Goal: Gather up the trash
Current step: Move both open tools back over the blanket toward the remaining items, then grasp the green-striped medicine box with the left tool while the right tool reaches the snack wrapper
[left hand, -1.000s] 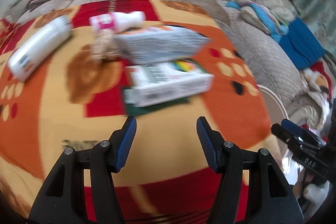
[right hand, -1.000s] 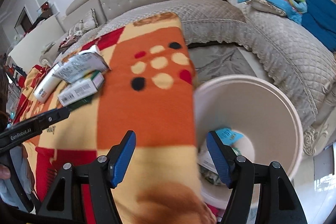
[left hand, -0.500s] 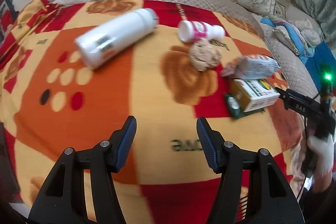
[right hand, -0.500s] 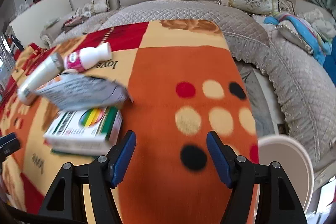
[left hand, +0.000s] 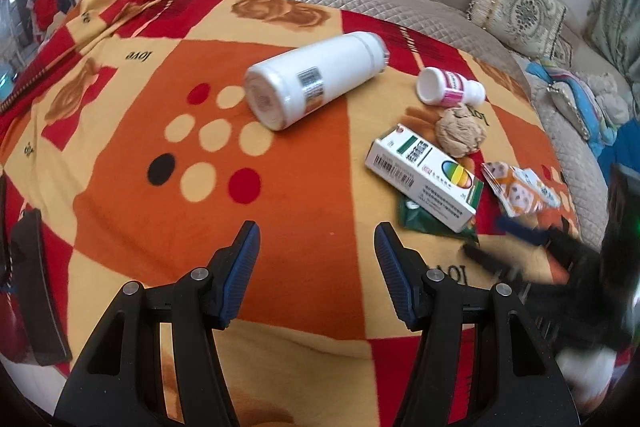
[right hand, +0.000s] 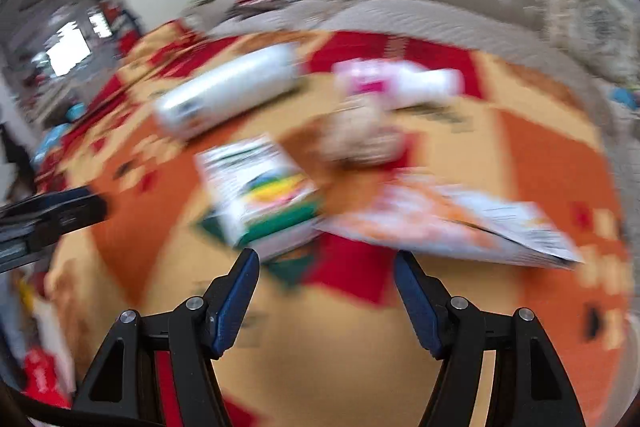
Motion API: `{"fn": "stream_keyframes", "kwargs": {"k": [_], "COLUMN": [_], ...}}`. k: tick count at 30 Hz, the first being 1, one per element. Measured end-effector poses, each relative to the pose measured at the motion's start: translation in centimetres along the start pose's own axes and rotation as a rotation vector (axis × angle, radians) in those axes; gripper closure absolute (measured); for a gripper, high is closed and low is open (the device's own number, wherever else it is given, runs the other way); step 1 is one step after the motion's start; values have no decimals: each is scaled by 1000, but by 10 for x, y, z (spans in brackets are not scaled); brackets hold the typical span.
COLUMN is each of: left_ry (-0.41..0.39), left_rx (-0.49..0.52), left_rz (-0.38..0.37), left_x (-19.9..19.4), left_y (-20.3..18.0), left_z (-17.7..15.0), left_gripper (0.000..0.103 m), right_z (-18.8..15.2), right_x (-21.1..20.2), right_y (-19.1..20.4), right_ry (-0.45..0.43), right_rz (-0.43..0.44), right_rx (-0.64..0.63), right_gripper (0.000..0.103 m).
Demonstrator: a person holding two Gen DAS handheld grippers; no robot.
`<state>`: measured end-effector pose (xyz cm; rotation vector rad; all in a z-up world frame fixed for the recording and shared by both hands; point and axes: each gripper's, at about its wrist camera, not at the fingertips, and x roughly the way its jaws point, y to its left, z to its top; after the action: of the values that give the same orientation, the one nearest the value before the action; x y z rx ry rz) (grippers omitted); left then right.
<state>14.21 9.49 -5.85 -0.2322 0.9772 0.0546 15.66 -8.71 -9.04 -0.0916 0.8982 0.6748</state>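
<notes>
While both grippers, left point(left hand: 317, 241) and right point(right hand: 326, 269), are hovering with fingers spread wide and empty, the medicine box point(left hand: 426, 177) is lying on the blanket point(left hand: 120, 147), the white bottle point(left hand: 316, 83) beyond it.

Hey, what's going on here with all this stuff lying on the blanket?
A person is collecting trash with two handheld tongs. Both the left tongs and right tongs are open and empty above the blanket. Lying there are a white bottle, a small pink-labelled bottle, a crumpled paper ball, a medicine box and a snack wrapper.
</notes>
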Motion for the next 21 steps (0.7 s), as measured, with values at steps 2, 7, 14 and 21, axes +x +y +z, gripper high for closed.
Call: {"fn": "stream_keyframes", "kwargs": {"k": [2,7,14,21], "left_ry": [-2,-2,22,50], "left_rx": [-16,-26,-90,-111], "left_rz": [5,-9,-126,-164], "left_x": [-1,-2,17,42], "left_y": [7,12,-7,-39], "left_z": [-1,-3,4,20], "left_gripper": [45,45,45,43], "right_z": [-4,-14,-28,-32], "right_x": [7,-6,-44,-56], "right_y": [18,10,-43,-94], "right_ry": [18,5,-17,-8], "right_rz": [61,46,-26,-82], "right_rx": [-15,-10,58,183], "right_gripper": [36,36,32,31]}}
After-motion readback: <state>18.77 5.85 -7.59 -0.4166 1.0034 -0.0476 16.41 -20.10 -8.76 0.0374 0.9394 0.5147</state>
